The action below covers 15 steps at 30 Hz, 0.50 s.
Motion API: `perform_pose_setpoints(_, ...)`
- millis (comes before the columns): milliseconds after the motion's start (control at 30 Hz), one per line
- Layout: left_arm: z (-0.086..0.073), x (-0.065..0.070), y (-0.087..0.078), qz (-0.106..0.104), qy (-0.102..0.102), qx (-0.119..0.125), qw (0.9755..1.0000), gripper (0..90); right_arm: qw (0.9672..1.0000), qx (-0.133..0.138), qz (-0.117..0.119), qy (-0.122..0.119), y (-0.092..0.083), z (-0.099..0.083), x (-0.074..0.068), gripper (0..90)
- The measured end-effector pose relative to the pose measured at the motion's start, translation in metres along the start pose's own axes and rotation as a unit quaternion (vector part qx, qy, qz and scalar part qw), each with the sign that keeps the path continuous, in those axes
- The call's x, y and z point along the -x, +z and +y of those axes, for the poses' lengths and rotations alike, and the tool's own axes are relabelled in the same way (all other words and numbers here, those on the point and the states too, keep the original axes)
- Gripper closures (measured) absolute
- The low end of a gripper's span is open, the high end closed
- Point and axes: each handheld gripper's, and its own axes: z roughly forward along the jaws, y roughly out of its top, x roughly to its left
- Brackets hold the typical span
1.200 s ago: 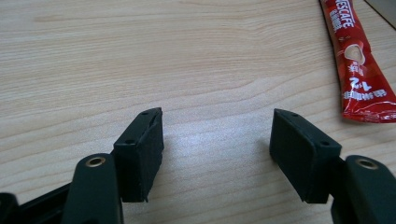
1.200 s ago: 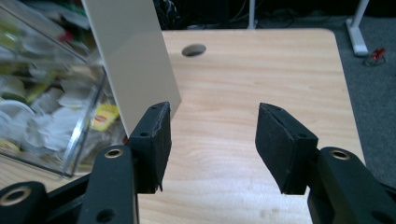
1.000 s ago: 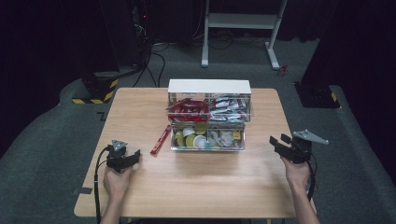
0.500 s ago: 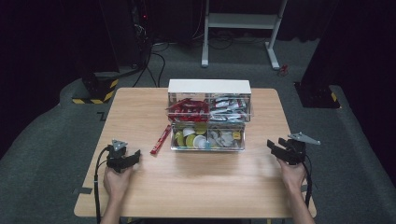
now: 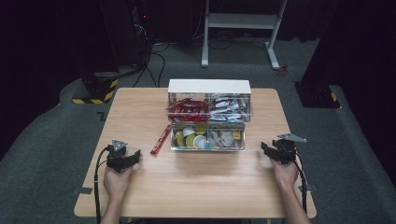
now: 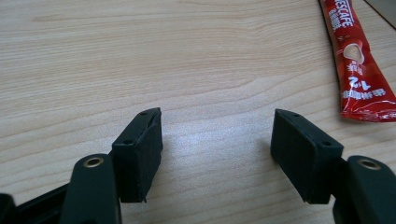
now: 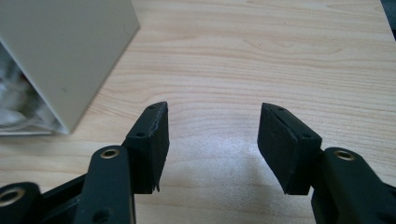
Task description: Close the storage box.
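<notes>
My left gripper [image 5: 134, 156] rests low over the wooden table [image 5: 201, 186] at the front left. It is open, with bare wood between its pads [image 6: 217, 140]. A red Nescafe sachet [image 5: 161, 139] lies flat just right of it, apart from the jaws [image 6: 355, 60]. My right gripper [image 5: 265, 148] hovers over the table's right side and points left toward a small drawer cabinet [image 5: 208, 86]. It is open and holds nothing [image 7: 212, 135]. The cabinet's pale side wall [image 7: 65, 46] stands to the left of its jaws, not touching.
The cabinet's clear lower drawer [image 5: 173, 145] stands pulled out toward me, holding round yellow, green and white capsules. Upper drawers hold red and silver packets. The table's right edge [image 5: 299, 168] runs close beside the right hand. Cables trail from both grippers.
The right hand has sunk toward the table and shifted a little inward to the left. The left hand and the sachet have not moved.
</notes>
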Motion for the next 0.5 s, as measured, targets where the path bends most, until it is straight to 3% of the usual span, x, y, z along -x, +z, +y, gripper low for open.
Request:
perform_pose_setpoints(167, 0.000, 0.000, 0.000, 0.000, 0.000, 0.000, 1.0000, 34.5, 0.9988, -0.012, -0.030, -0.038, 0.007, -0.004, -0.006, 43.5)
perform_pose_setpoints(500, 0.000, 0.000, 0.000, -0.001, 0.001, 0.000, 1.0000, 34.1, 0.9988, -0.022, -0.031, -0.031, 0.015, -0.006, -0.008, 41.9)
